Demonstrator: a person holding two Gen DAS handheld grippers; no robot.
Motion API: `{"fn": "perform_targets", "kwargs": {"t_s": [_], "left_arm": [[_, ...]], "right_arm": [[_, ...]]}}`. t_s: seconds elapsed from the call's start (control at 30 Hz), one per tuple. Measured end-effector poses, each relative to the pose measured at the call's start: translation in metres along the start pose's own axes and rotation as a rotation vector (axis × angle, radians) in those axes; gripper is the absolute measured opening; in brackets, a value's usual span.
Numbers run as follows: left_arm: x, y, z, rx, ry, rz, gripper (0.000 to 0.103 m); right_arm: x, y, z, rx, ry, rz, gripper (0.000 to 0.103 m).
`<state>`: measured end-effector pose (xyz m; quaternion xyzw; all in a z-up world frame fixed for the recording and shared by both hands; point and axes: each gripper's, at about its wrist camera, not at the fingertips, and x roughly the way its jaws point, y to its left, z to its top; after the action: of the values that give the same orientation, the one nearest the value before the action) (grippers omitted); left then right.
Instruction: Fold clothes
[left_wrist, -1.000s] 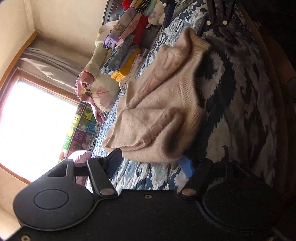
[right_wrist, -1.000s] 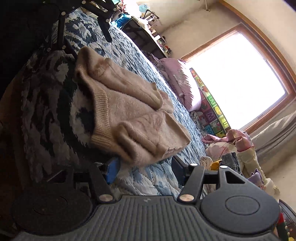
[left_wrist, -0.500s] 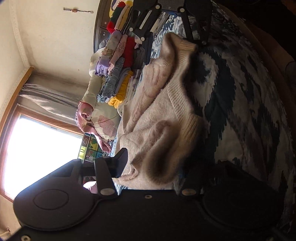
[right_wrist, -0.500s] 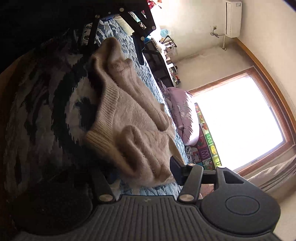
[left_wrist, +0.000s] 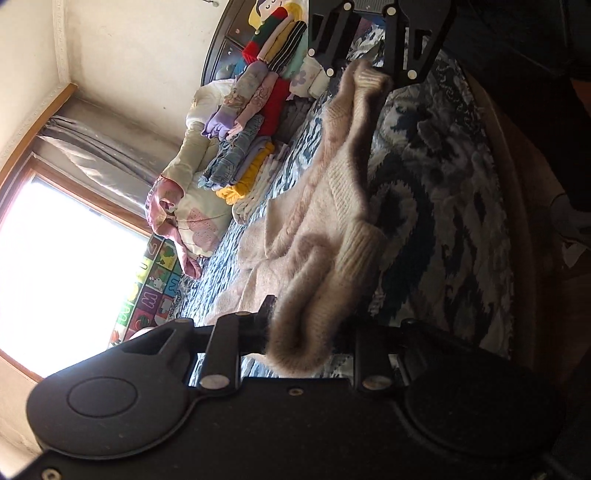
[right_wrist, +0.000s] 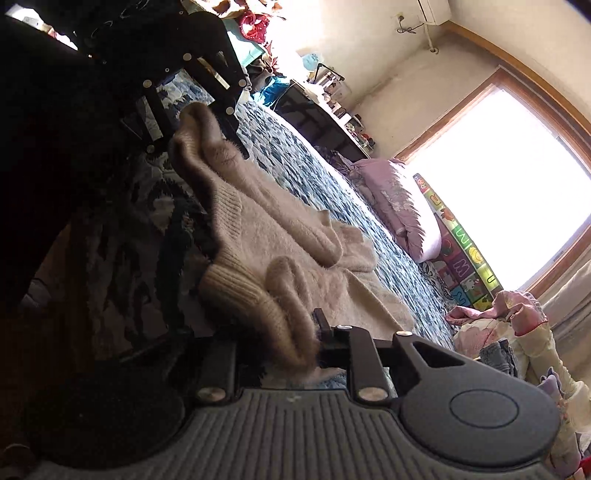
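One beige sweater (left_wrist: 325, 229) at centre; two grippers, left gripper (left_wrist: 303, 332) and right gripper (right_wrist: 295, 343); one stack of folded clothes (left_wrist: 255, 122) at upper centre; one window (right_wrist: 506, 177).

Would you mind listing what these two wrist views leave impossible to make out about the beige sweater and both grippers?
- Left gripper, left wrist view: the fingertips are buried in the bunched hem of the beige sweater.
- Right gripper, right wrist view: its left finger is lost in shadow and fabric.
- Sweater's underside: pressed to the blue patterned bedspread in both views.
- Outside the window: washed out by glare.
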<state>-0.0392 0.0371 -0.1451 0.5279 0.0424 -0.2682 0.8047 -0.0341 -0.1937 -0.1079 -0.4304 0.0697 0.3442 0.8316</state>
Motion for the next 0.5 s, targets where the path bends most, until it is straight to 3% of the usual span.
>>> {"fn": "perform_targets", "kwargs": {"t_s": [0.13,0.23,0.37,0.5], "left_arm": [[-0.035,0.028,0.016,-0.086,-0.03,-0.072,0.023],[-0.041,0.067,0.019,-0.236,-0.074,-0.103,0.024],[-0.021,0.109,0.005,-0.488,-0.137,-0.129,0.024],[0.016,0.134,-0.015,-0.73,-0.186,-0.152,0.024]], "right_arm": [[-0.045,-0.011,0.021,0.037,-0.044,0.054,0.023],[-0.066,-0.033,0.03,0.094,-0.088,0.082,0.023],[-0.062,-0.09,0.022,0.354,-0.177,0.099,0.024],[-0.032,-0.143,-0.005,0.656,-0.254,0.114,0.025]]}}
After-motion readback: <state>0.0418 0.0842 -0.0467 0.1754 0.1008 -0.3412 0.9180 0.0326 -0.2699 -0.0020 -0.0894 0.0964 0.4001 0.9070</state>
